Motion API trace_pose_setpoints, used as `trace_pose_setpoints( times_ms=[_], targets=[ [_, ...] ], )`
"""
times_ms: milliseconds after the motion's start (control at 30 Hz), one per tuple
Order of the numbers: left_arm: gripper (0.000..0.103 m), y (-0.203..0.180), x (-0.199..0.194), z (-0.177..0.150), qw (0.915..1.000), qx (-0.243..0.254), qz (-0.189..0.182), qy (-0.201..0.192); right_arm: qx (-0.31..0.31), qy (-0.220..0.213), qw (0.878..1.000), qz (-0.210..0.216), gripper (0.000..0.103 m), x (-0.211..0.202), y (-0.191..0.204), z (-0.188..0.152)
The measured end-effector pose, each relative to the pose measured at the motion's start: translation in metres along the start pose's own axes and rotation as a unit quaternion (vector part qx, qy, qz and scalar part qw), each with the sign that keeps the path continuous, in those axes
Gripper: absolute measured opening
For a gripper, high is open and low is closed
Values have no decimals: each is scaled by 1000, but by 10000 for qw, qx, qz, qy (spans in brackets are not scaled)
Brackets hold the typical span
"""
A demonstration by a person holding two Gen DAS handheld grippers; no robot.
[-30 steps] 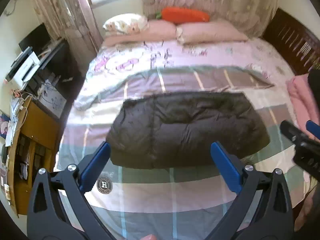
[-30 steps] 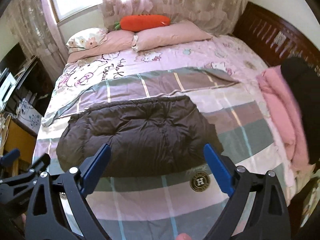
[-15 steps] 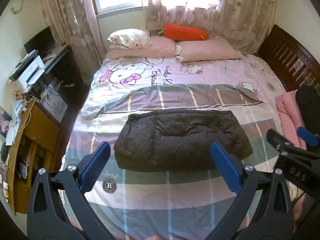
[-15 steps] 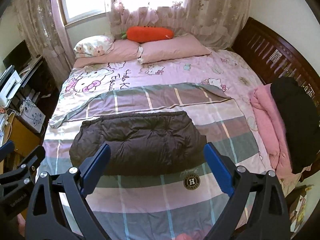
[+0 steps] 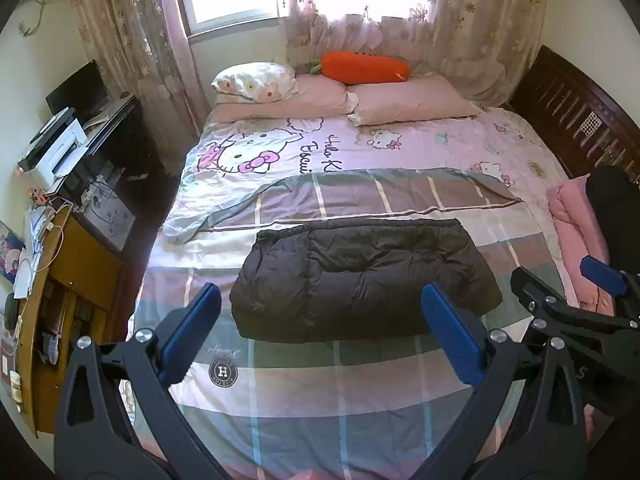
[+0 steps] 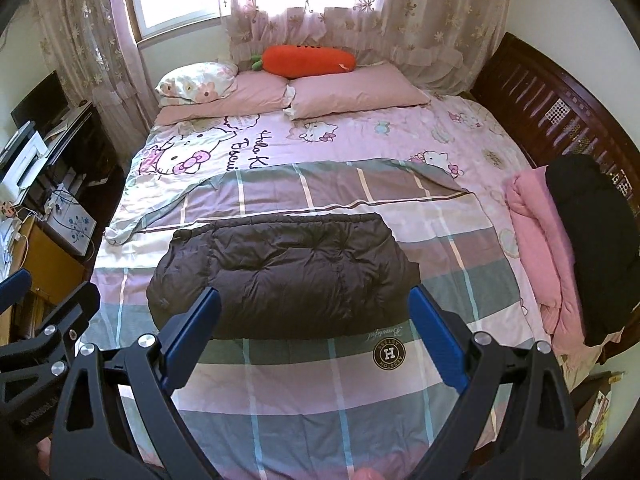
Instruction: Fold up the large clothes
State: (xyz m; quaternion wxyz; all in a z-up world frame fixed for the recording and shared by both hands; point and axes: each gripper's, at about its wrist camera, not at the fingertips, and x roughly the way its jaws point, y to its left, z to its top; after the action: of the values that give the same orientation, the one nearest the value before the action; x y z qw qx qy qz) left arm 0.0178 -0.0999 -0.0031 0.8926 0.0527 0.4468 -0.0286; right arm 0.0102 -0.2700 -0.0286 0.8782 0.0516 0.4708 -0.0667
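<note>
Your folded puffer jacket (image 5: 362, 280) is dark brown, perhaps charcoal. The quilt (image 5: 340, 396) under it is plaid in lilac, grey-green and white. Upper centre: orange carrot plush (image 5: 362, 67), pink pillows (image 5: 412, 106).

Folded jacket (image 5: 364, 280) lies mid-bed on the quilt (image 5: 320, 392), pillows (image 5: 408, 106) behind.

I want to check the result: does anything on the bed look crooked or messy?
The folded dark jacket lies neat and square. Only the plaid cover looks untidy: its far left corner is crumpled and turned over on the pink sheet.
</note>
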Motion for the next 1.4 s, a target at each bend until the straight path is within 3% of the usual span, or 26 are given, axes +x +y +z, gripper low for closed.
trace_pose_setpoints(
  times_ms=[1400],
  targets=[
    [101, 1, -8, 4, 10000, 45, -44, -34, -139, 22, 9999, -56, 95, 1, -1, -10]
  ],
)
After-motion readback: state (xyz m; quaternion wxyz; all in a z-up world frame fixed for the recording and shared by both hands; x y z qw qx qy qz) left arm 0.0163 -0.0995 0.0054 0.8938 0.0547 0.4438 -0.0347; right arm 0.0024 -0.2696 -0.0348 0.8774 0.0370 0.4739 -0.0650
